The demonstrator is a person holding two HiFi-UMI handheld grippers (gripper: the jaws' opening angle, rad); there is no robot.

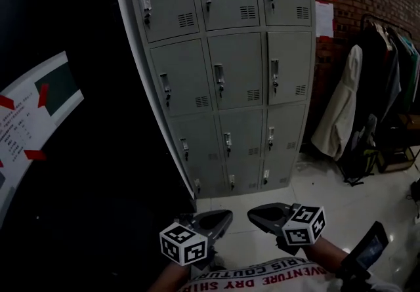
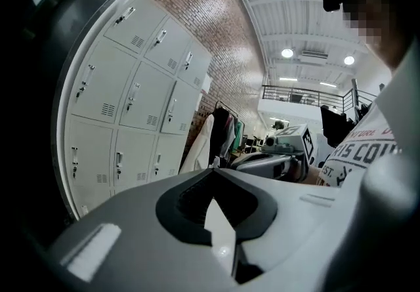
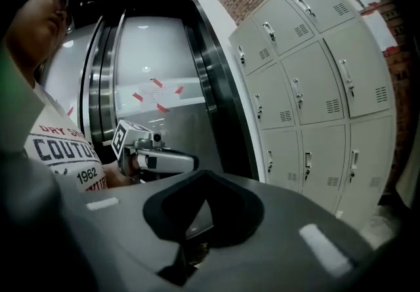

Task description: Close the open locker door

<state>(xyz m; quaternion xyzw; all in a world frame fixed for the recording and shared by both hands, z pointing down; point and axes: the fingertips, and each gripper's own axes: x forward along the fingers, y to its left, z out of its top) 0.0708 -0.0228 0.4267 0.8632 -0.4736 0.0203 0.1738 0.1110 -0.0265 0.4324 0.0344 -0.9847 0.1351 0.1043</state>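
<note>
A grey bank of lockers [image 1: 230, 74] stands ahead, three columns wide, against a brick wall. No door hangs wide open. The second-row door in the right column [image 1: 287, 67] looks a shade lighter than its neighbours, and I cannot tell whether it is ajar. Both grippers are held low near the person's chest, well short of the lockers. The left gripper [image 1: 220, 218] and the right gripper [image 1: 259, 213] are both shut and hold nothing. The lockers [image 2: 125, 107] fill the left of the left gripper view, beyond that gripper [image 2: 213, 171]. In the right gripper view the lockers [image 3: 308, 87] stand to the right of that gripper [image 3: 203, 178].
A dark lift doorway with a white notice [image 1: 39, 113] runs along the left. A rack of hanging coats [image 1: 367, 100] stands to the right of the lockers, with bags on the pale tiled floor [image 1: 328, 192] below. Paper sheets [image 1: 325, 15] hang on the brick wall.
</note>
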